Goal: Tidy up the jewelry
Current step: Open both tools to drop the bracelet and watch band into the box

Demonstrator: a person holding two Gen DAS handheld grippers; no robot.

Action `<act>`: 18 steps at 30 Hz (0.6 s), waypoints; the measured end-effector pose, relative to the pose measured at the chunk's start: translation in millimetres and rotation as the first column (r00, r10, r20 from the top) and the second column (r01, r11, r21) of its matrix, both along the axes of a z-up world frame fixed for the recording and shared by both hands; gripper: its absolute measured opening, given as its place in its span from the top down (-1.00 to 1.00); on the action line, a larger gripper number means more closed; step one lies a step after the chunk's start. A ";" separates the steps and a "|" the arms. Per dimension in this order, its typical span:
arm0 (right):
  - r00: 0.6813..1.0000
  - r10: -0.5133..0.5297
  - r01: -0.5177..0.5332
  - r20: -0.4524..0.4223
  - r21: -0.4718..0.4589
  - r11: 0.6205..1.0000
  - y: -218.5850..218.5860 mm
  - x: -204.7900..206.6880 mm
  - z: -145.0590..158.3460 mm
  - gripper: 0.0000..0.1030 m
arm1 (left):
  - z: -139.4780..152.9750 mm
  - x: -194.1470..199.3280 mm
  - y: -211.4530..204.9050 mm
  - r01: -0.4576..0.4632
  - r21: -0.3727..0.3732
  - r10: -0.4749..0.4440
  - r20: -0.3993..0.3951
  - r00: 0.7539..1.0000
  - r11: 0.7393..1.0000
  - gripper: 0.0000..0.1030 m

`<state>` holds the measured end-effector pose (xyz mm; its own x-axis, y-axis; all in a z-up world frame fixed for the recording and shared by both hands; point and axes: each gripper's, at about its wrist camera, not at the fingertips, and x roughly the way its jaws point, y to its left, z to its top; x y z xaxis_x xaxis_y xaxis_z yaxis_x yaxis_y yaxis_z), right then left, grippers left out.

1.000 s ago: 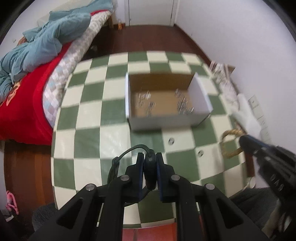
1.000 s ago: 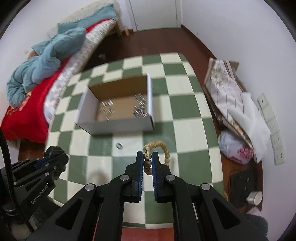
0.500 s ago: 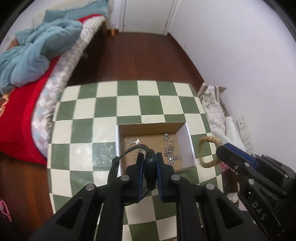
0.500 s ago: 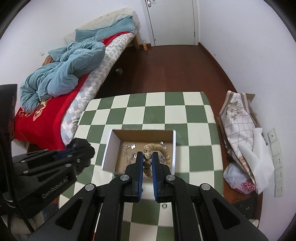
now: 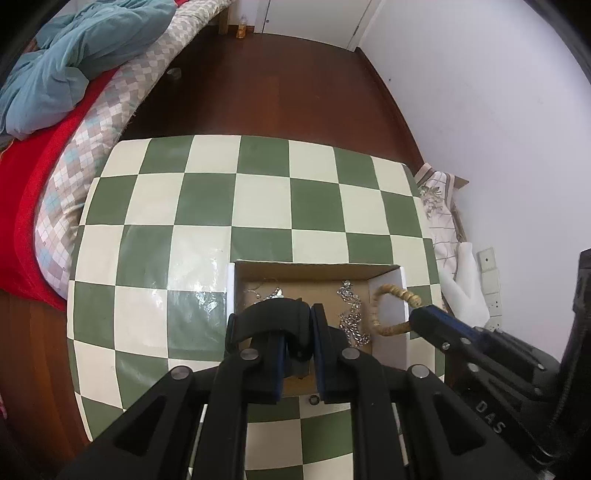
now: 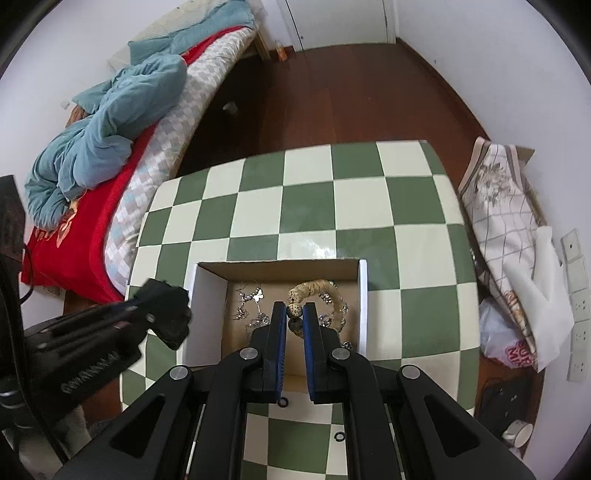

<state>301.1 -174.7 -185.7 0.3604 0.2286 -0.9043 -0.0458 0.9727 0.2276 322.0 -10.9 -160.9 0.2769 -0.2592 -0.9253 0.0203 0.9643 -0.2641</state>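
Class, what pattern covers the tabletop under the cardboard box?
A green-and-cream checkerboard covers the tabletop, clearest in the left wrist view.

A bedroom in a home: a bed (image 6: 122,177) with a red cover, a checked quilt and a rumpled blue duvet (image 6: 110,122) stands beside a bench (image 6: 332,206) under a green-and-cream chequered cloth, on a dark wooden floor (image 6: 332,92), with a white door (image 6: 340,18), plain white walls and wall sockets (image 6: 578,306) near folded linen (image 6: 506,221)
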 end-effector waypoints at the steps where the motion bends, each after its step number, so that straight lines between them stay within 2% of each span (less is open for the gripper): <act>1: 1.000 -0.001 0.001 -0.009 -0.001 1.000 -0.3 0.7 -2.8 0.82 | -0.8 1.3 0.3 0.000 0.008 0.000 -0.004 1.000 1.000 0.79; 4: 0.999 -0.003 0.002 -0.035 -0.027 1.000 -0.4 4.2 -12.0 0.80 | -2.0 2.7 -0.3 0.001 0.043 -0.001 -0.007 1.000 0.999 0.73; 5: 0.999 0.001 -0.003 -0.049 -0.039 0.999 0.2 5.0 -14.4 0.78 | -1.9 2.6 -0.1 -0.003 0.061 0.004 -0.003 1.000 0.998 0.63; 6: 0.999 0.002 -0.004 -0.054 -0.043 0.999 0.3 5.2 -15.9 0.65 | -1.2 2.7 0.4 -0.012 0.090 0.012 0.004 1.000 0.996 0.46; 7: 0.998 0.000 -0.004 -0.055 -0.057 0.998 0.2 4.9 -15.7 0.20 | -0.7 2.7 1.0 -0.018 0.112 0.016 0.016 1.000 0.994 -0.13; 8: 0.998 0.000 -0.005 -0.059 -0.081 0.997 1.3 4.3 -16.5 -0.09 | 1.5 1.6 2.6 -0.030 0.132 0.026 0.034 0.999 0.991 -0.74; 9: 0.998 0.003 -0.009 -0.063 -0.091 0.996 1.7 3.2 -16.8 -0.69 | 3.6 0.2 4.8 -0.042 0.142 0.035 0.053 0.998 0.989 -0.87; 10: 0.998 0.007 -0.013 -0.063 -0.100 0.995 2.3 2.4 -16.5 -0.89 | 6.3 -1.8 7.3 -0.053 0.153 0.042 0.075 0.996 0.987 -0.90; 13: 0.998 0.017 -0.028 -0.067 -0.161 0.987 5.4 -3.2 -17.6 -0.89 | 7.4 -5.4 12.9 -0.068 0.193 0.053 0.082 0.995 0.979 -1.00; 15: 0.997 0.011 -0.023 -0.071 -0.180 0.983 5.5 -7.8 -18.7 -0.92 | 7.9 -9.5 16.5 -0.082 0.211 0.064 0.094 0.994 0.974 -1.00; 16: 0.998 0.009 -0.022 -0.070 -0.186 0.982 5.1 -9.8 -18.4 -1.00 | 8.2 -12.5 18.1 -0.088 0.220 0.067 0.102 0.993 0.972 -1.00; 18: 0.999 -0.002 -0.009 -0.054 -0.215 0.977 5.8 -15.1 -17.0 -1.00 | 10.3 -18.6 19.2 -0.099 0.255 0.067 0.129 0.989 0.962 -1.00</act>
<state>286.1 -169.0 -202.8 0.3099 0.0281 -0.9503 -0.0426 0.9990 0.0157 303.4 8.3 -150.6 0.3989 0.0149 -0.9169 -0.0469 0.9989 -0.0042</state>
